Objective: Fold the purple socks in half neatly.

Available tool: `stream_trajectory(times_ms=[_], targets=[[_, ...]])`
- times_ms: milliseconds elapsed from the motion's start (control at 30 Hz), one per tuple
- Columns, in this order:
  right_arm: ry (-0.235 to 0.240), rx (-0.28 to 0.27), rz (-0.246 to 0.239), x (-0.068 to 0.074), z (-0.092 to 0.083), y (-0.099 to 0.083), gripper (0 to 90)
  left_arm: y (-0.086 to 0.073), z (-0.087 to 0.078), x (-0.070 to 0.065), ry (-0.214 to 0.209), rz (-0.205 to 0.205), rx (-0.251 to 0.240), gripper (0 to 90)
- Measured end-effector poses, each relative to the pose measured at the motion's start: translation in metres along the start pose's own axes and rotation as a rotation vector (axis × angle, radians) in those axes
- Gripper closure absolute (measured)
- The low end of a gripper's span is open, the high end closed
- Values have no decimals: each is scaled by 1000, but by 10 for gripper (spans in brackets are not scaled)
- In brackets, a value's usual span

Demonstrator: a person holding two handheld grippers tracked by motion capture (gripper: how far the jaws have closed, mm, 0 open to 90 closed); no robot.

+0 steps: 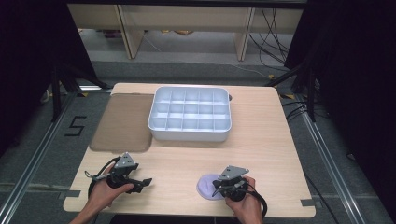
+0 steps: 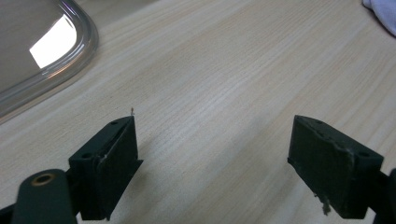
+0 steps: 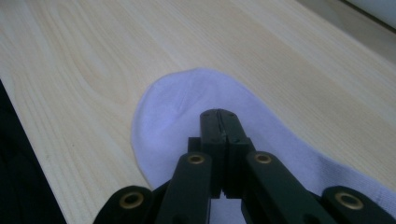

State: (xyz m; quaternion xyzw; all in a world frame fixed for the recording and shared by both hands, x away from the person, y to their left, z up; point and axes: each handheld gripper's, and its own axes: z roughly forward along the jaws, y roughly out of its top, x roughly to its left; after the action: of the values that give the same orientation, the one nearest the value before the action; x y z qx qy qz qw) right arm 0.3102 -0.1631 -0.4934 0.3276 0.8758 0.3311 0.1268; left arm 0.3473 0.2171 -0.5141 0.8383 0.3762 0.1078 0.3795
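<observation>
A pale lilac sock [image 1: 206, 186] lies flat on the wooden table [image 1: 261, 144] near its front edge. My right gripper [image 1: 217, 187] rests over the sock [image 3: 177, 112], jaws shut together [image 3: 219, 116]; no fabric shows pinched between them. My left gripper [image 1: 145, 182] is at the front left, held in a hand. Its jaws stand wide open [image 2: 215, 140] over bare wood with nothing between them. A corner of the sock [image 2: 380, 14] shows at the top right of the left gripper view.
A white tray [image 1: 189, 133] divided into several empty compartments stands at the table's middle back. A clear brownish lid [image 1: 123, 123] lies flat to its left; its rounded rim [image 2: 70, 60] is near my left gripper. Cables and cabinet legs are beyond the table.
</observation>
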Motion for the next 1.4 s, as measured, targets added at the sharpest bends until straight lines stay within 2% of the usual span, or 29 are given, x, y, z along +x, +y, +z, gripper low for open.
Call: stream_trajectory(times_ms=[67,100,133,200,300,333,367,400,433,533,567,700,733,767,833,867,900,933,967,1000,1033,1167,1233,1300,1333,1367,1400], targets=[[1,6,2,0,4,-1,900,0,-1,1,1,15,10,153],[3,29,-9,0,4,0,900,0,0,1,-2,16,10,153],[1,28,-20,-1,5,0,900,0,0,1,-1,18,10,153],[14,56,-10,1,7,0,900,0,0,1,-1,17,10,154],[10,42,-46,2,11,1,900,0,0,1,-1,18,11,153],[11,64,-17,4,10,3,900,0,0,1,-2,17,9,154],[4,44,-28,4,12,3,900,1,0,1,-1,17,9,154],[9,51,-19,5,13,4,900,0,0,0,0,15,9,153],[16,48,-38,5,14,5,900,1,0,0,-3,18,9,153],[21,50,-39,9,19,10,900,1,0,0,-4,18,7,154],[27,55,-42,11,20,12,900,1,1,-2,-6,1,-4,154],[42,47,-37,21,29,20,900,2,0,-3,-11,16,0,153],[55,51,-53,22,30,22,900,2,0,-4,-5,6,-6,154],[62,42,-81,24,34,25,900,2,0,-5,-20,9,-12,154],[70,38,-88,32,39,31,900,2,0,-7,-24,0,-10,154],[80,53,-92,34,40,33,900,2,-1,-7,-30,13,-3,154],[90,50,-109,37,44,36,900,3,0,-8,-39,-1,-11,155],[93,44,-108,39,46,38,900,3,0,-9,-48,-13,-11,155],[96,40,-97,43,48,40,900,3,0,-9,-56,-3,-9,156],[106,53,-108,46,50,43,900,3,0,-10,-62,-5,-7,160],[108,38,-118,48,53,45,900,3,0,-10,-66,-9,-4,169],[118,32,-124,57,60,51,900,4,1,-14,-80,-16,-17,185],[135,34,-138,62,63,56,900,4,1,-16,-89,-8,-14,195],[139,33,-132,63,65,56,900,4,1,-17,-95,-12,-6,197],[136,42,-129,65,65,57,900,5,0,-17,-95,26,10,203],[133,30,-129,68,67,58,900,4,2,-20,-98,-4,-7,208],[135,31,-138,69,68,59,900,5,1,-19,-105,19,2,211]])
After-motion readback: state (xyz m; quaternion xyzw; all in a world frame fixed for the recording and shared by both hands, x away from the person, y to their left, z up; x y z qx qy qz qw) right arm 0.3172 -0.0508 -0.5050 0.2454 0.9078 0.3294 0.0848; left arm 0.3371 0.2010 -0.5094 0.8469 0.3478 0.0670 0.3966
